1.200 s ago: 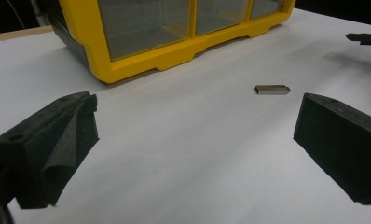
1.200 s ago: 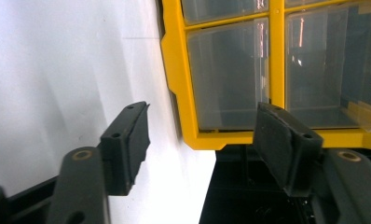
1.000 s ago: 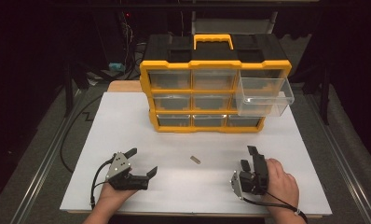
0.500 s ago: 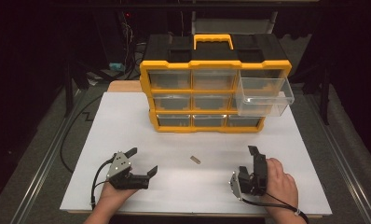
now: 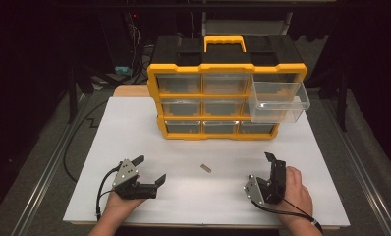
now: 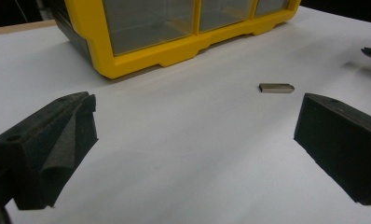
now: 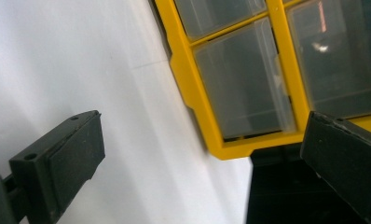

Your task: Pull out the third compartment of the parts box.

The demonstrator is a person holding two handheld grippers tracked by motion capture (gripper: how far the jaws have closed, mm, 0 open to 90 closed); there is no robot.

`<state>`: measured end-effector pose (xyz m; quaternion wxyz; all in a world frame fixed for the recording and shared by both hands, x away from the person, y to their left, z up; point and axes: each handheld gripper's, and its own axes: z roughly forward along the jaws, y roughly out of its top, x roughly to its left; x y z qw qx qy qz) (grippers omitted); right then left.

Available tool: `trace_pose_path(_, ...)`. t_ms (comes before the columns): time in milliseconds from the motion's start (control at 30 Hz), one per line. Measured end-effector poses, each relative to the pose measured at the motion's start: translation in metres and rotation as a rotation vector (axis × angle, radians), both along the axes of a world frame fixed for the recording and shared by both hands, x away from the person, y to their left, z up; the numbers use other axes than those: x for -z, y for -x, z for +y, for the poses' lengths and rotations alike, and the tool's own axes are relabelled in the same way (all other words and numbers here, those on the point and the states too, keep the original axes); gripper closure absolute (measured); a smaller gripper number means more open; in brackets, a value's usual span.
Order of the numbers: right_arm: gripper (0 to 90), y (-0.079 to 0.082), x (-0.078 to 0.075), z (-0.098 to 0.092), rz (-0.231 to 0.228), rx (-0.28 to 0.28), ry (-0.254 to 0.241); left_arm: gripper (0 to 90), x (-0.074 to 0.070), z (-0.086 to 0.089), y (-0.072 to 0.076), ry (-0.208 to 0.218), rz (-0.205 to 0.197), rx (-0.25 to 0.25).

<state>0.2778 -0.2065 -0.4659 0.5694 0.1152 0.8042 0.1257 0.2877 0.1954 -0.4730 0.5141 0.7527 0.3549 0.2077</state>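
A yellow and black organiser (image 5: 225,88) with clear drawers stands at the back of the white board (image 5: 129,128). Its top right drawer (image 5: 278,101) is pulled out. A small grey metal piece (image 5: 206,168) lies on the board between my grippers. My left gripper (image 5: 151,168) rests at the front left, open and empty. Its own view (image 6: 193,140) shows the piece (image 6: 276,87) ahead to the right and the organiser (image 6: 141,51) beyond. My right gripper (image 5: 258,168) lies rolled on its side at the front right. Its jaws (image 7: 202,158) have just been opening, with nothing between them.
The board's front edge runs just behind both hands. A black cable (image 5: 78,142) trails off the board's left side beside a metal rail (image 5: 46,172). Around the board the floor is dark. The organiser's frame (image 7: 181,70) shows tilted in the right gripper view.
The right gripper's jaws stand wider apart than a second ago. Both hands, the metal piece and the drawer have kept their places.
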Motion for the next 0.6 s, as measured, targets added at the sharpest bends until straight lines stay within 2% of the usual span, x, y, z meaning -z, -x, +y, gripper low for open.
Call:
trace_pose_path(267, 0.3, -0.004, -0.004, -0.005, 0.083, 0.037, -0.196, 0.3, 0.0, 0.001, -0.001, 0.014, 0.015, -0.003)
trace_pose_path(333, 0.3, -0.004, -0.005, -0.005, 0.091, 0.036, -0.208, 0.3, -0.001, 0.002, -0.001, 0.017, 0.016, -0.006)
trace_pose_path(400, 0.3, -0.005, -0.007, -0.005, 0.112, 0.055, -0.283, 0.3, -0.001, 0.002, -0.001, 0.017, 0.017, -0.005)
trace_pose_path(433, 0.3, -0.005, -0.007, -0.005, 0.112, 0.055, -0.283, 0.3, -0.001, 0.002, -0.001, 0.017, 0.019, -0.002)
trace_pose_path(467, 0.5, -0.006, -0.008, -0.005, 0.128, 0.061, -0.317, 0.3, -0.001, 0.002, -0.001, 0.018, 0.022, 0.002)
trace_pose_path(500, 0.9, -0.006, -0.009, -0.005, 0.155, 0.064, -0.387, 0.3, -0.002, 0.002, -0.001, 0.034, 0.022, 0.003)
trace_pose_path(533, 0.9, -0.006, -0.009, -0.005, 0.155, 0.064, -0.387, 0.3, -0.002, 0.002, -0.001, 0.034, 0.022, 0.003)
trace_pose_path(600, 0.9, -0.007, -0.011, -0.003, 0.177, 0.078, -0.443, 0.3, -0.002, 0.002, 0.0, 0.036, 0.019, 0.003)
